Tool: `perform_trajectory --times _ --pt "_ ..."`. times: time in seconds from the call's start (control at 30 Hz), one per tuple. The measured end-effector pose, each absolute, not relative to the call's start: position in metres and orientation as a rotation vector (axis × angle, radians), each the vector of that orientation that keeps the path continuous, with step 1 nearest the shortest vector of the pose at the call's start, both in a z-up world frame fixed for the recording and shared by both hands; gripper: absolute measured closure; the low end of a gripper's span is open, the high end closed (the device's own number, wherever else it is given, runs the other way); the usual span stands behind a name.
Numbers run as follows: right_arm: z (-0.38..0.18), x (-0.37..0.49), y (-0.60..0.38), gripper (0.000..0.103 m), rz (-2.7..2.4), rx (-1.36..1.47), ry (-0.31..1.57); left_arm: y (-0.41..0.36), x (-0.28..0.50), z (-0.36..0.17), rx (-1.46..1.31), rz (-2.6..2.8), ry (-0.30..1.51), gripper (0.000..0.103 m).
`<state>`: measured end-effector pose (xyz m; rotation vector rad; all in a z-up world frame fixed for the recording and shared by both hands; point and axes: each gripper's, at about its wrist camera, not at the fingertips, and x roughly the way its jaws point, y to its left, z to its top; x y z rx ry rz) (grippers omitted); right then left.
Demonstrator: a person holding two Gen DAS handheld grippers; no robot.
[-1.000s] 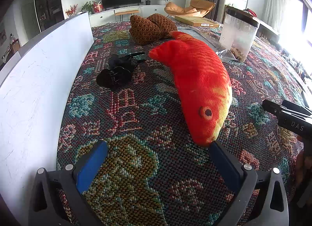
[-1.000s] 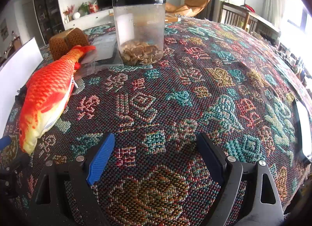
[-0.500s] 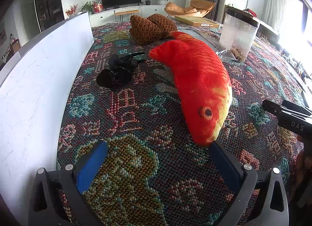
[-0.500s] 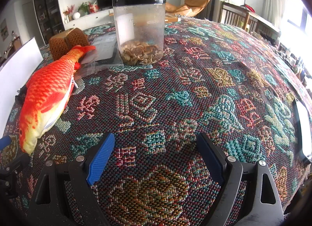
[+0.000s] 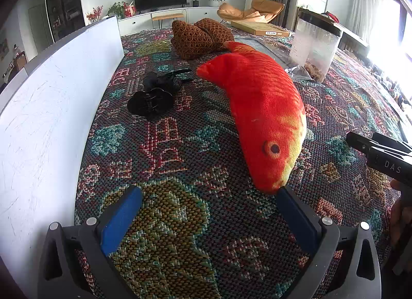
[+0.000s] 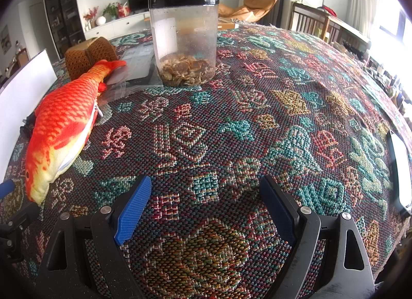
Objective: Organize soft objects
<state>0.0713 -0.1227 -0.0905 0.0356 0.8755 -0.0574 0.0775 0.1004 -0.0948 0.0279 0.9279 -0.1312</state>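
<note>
Woven cloth: a patterned cover in teal, red and gold filled most of both views and carried everything else.
White board: stood upright along the left edge of the left wrist view; it showed again at the left edge of the right wrist view.
Plush fish: orange-red, lay lengthwise in the centre-right of the left wrist view, head toward the camera, tail toward the upper middle. In the right wrist view it lay at the left edge, pale belly and zip showing.
Clear jar: black lid, brown pieces in the bottom, stood upright at the upper centre of the right wrist view, on a clear plastic sleeve.
Brown knitted item: sat at the upper centre of the left wrist view, just beyond the fish's tail.
Black clip bundle: lay left of the fish, apart from it.
Left gripper: fingers spread wide and empty at the bottom of the frame; the right finger's tip was at the fish's snout, contact unclear.
Right gripper: fingers spread wide and empty over bare cloth, well apart from the fish.
</note>
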Motion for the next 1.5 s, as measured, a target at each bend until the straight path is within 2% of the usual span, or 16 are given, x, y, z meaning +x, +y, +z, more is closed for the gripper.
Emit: perform_trajectory --times 1.07,1.2,1.37,1.5 --pt "-0.09 0.071 -0.124 0.015 -0.05 0.042 0.874 0.101 0.077 -0.095 0.025 -0.132 0.927 0.0" --pt "-0.072 0.07 -0.126 0.015 0.062 0.193 0.874 0.101 0.078 -0.095 0.026 -0.133 0.927 0.0" --pt "-0.029 0.101 -0.086 0.015 0.266 0.295 0.867 0.101 0.077 -0.094 0.025 -0.133 0.926 0.0" --pt "-0.033 0.133 -0.026 0.015 0.348 0.207 0.945 0.101 0.077 -0.094 0.025 -0.133 0.926 0.0"
